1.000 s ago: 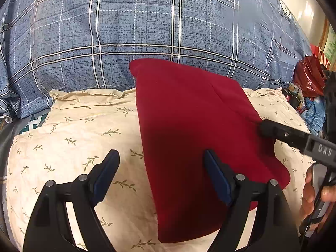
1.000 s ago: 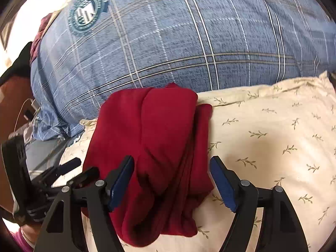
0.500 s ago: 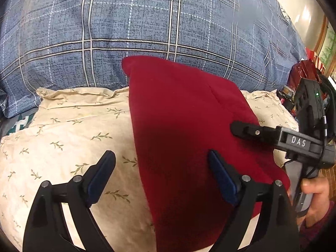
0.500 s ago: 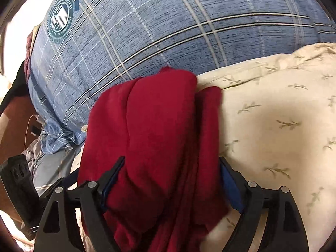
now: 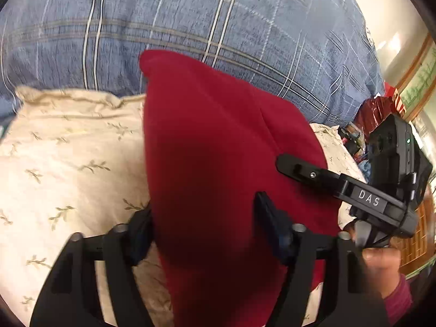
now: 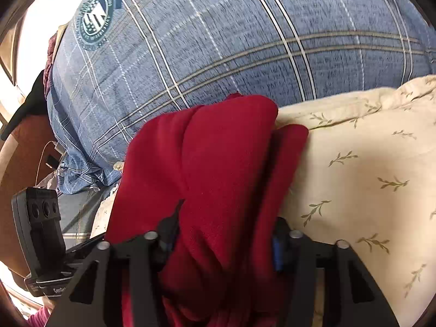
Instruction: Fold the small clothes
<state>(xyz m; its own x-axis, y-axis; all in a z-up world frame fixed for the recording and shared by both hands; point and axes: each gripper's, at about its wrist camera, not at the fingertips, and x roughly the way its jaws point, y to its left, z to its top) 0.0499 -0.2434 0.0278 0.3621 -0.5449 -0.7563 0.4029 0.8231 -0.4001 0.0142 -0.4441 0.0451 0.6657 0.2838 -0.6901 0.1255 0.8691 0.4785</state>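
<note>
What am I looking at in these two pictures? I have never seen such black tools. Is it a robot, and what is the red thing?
It is not a robot arm. A person holds a two-finger gripper in each hand, and each gripper carries a wide-angle camera that looks forward along its fingers. One picture comes from the left gripper, the other from the right gripper. The left view also shows the right gripper from the side.

The red thing is a folded red cloth. It lies on a cream pillow with a leaf print, in front of a blue checked cover.

Both grippers have their fingers on either side of the cloth, partly closed. Whether they already pinch it I cannot tell.
</note>
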